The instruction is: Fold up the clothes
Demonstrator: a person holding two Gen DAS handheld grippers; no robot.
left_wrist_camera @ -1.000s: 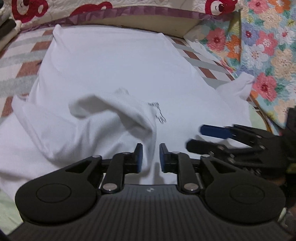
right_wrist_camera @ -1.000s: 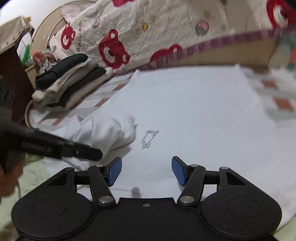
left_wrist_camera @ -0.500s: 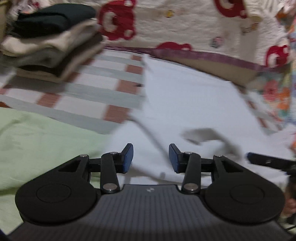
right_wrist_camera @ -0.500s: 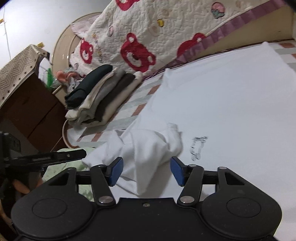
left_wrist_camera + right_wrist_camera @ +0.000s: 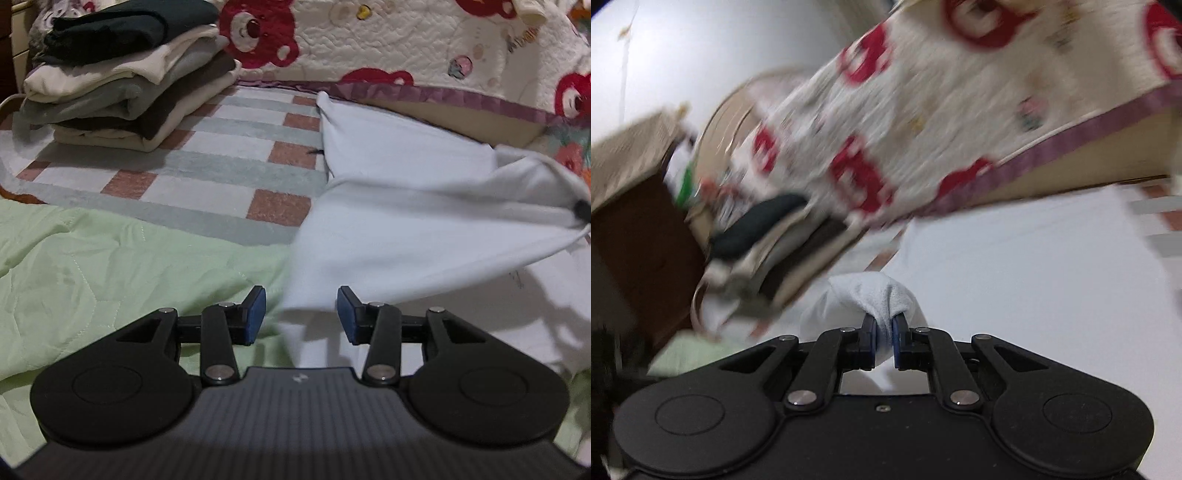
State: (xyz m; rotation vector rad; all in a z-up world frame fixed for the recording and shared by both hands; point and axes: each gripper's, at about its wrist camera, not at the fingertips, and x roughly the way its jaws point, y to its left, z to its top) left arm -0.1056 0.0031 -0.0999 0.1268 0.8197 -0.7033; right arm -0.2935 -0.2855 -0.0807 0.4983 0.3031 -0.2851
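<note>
Right wrist view: right gripper (image 5: 884, 341) pinches a bunched fold of the white shirt (image 5: 1034, 266); left gripper (image 5: 301, 317) gapes wide over its lifted edge on the green quilt (image 5: 110, 266), folded clothes stack (image 5: 125, 74) beyond.

A: The shirt (image 5: 424, 229)?
B: Plain white, with a small dark print near one edge.
A: And under it?
B: A blanket (image 5: 207, 162) checked in grey, white and brick red, beside a pale green quilted cover (image 5: 110, 266).
A: The folded stack (image 5: 125, 74)?
B: Dark green on top, then cream, grey and dark brown.
A: Behind?
B: A white quilt (image 5: 406, 40) with red bears and a purple border.
A: The gripper pads (image 5: 256, 314)?
B: Blue on black.
</note>
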